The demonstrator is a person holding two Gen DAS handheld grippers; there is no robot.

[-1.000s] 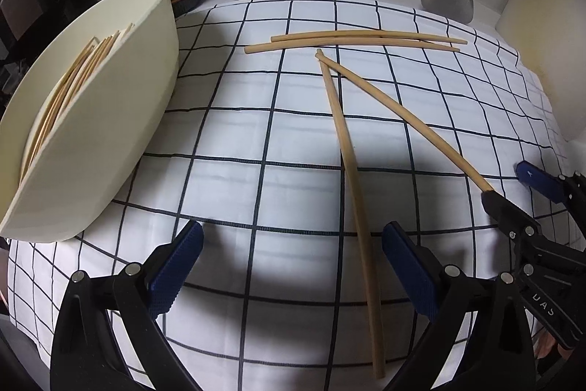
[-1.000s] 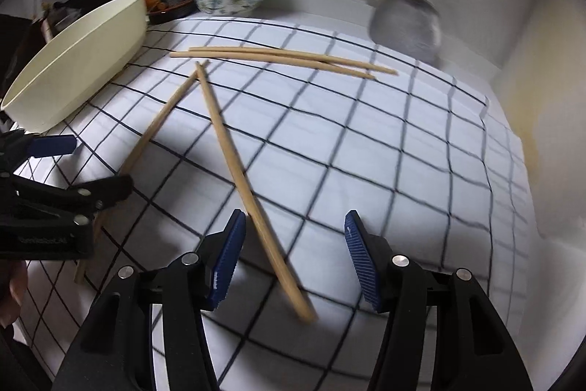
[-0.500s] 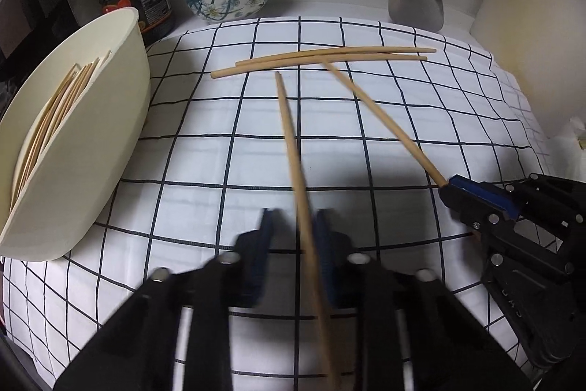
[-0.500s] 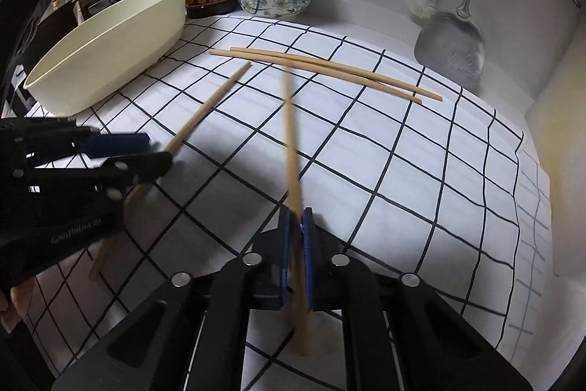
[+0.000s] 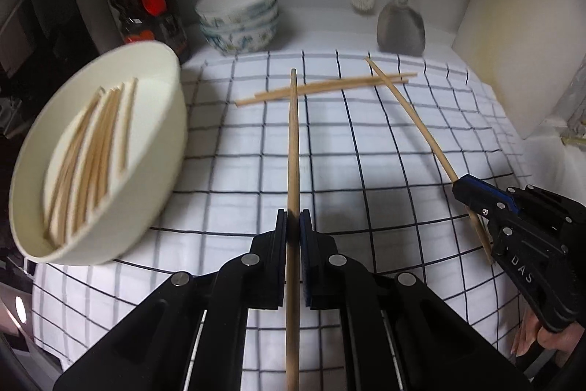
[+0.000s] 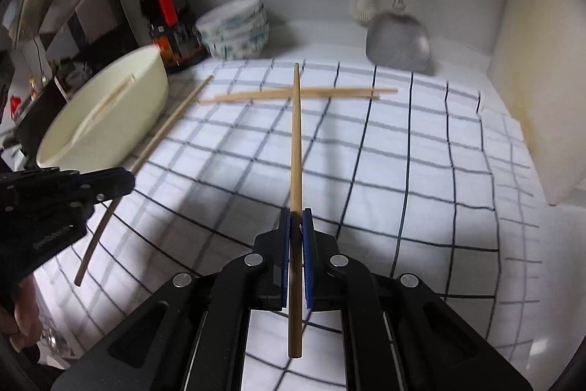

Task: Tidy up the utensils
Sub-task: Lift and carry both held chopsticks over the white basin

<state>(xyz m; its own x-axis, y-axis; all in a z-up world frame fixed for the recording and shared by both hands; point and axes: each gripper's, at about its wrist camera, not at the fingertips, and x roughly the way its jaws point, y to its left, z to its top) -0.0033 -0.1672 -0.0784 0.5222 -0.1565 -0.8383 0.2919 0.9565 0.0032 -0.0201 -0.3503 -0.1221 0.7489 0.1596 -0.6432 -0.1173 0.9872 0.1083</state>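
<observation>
Several chopsticks [image 5: 88,156] lay in the bowl [image 5: 161,149] (two [image 5: 322,87] remained on the bench); each gripper, left [image 5: 293,226] and right [image 6: 296,226], was clamped on one chopstick.

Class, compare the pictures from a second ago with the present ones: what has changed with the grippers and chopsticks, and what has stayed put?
Both grippers closed: the left gripper and right gripper each gripped a chopstick and lifted it off the checked cloth. The crossed pair and cream bowl stayed put.
</observation>
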